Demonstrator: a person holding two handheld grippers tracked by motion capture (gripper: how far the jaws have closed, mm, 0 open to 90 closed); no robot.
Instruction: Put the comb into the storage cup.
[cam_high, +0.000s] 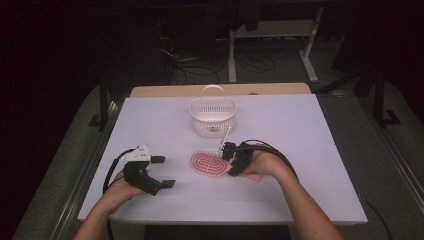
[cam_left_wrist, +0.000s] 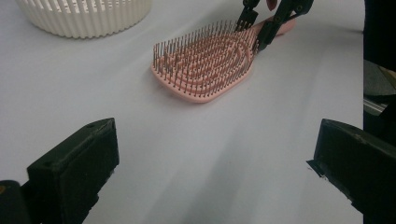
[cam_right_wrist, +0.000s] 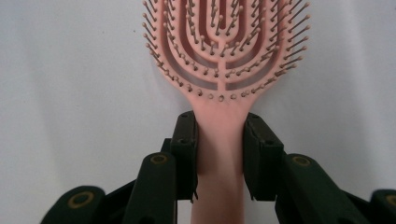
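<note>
One hairbrush (cam_right_wrist: 219, 60) | handle between right gripper (cam_right_wrist: 219, 154) jaws, clamped | table (cam_high: 310, 150)

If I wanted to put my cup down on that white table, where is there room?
The far corners of the table, either side of the white basket, are bare, as is the near edge between the forearms. The middle is crowded: the pink hairbrush lies there, its handle between the right gripper jaws, with the left gripper open nearby.
</note>
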